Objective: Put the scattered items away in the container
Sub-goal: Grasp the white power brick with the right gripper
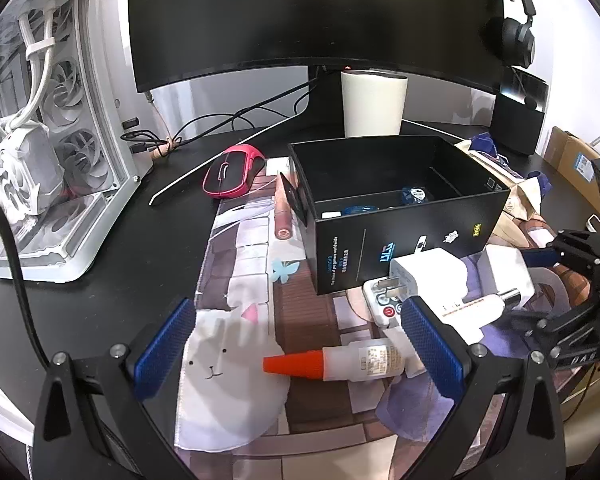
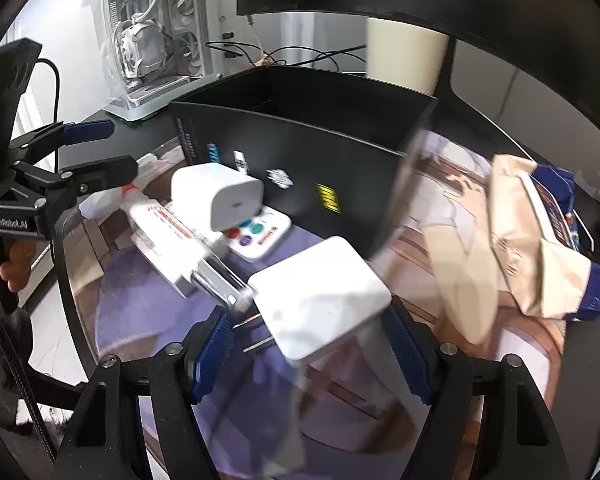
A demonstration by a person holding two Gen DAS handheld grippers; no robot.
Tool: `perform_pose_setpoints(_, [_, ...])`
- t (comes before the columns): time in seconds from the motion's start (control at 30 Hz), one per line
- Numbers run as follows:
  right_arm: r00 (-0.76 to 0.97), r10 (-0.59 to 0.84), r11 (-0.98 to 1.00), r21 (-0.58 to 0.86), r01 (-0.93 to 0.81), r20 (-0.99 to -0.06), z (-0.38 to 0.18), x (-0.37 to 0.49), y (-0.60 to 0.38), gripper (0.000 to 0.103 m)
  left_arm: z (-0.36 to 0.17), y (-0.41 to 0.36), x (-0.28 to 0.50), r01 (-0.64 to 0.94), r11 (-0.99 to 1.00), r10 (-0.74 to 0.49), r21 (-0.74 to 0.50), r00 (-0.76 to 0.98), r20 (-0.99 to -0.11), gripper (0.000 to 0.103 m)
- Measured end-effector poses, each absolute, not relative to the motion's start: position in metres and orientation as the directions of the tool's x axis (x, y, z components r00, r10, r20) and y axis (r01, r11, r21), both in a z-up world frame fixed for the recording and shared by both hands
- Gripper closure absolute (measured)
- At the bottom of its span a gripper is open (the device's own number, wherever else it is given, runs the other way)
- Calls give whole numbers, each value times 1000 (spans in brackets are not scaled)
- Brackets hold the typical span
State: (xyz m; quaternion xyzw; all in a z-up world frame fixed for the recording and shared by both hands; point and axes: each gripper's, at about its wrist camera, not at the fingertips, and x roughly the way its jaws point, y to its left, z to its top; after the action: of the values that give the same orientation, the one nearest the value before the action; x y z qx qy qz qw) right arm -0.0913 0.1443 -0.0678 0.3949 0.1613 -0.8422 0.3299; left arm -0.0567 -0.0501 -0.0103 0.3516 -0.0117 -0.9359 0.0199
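- Right claw (image 2: 308, 344): clamped on a white plug (image 2: 320, 304), its pads at both sides, held near the front wall of the box (image 2: 300, 136).
- Left claw (image 1: 300, 344): apart, empty, hovering over the glue bottle (image 1: 340, 362) on the worktop.
- Step in hand: pick-up of the plug.
- Next, by judgement: lift clear of the box rim, carry over, release inside.
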Motion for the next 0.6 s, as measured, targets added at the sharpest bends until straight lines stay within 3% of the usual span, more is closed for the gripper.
perform_pose_setpoints(0.37, [-498, -400, -770, -12, 637, -770, -68, -94, 166, 32, -12, -52, -56, 27, -999, -47, 41, -748, -662, 0])
perform_pose_setpoints(0.43, [-492, -385, -784, -5, 621, -781, -68, -96, 167, 19, -12, -51, -56, 24, -999, -47, 43, -748, -662, 0])
perform_pose_setpoints(0.6, [-503, -361, -801, -15, 599, -785, -69, -97, 162, 13, -13, -50, -57, 20, -999, -48, 50, -747, -663, 0])
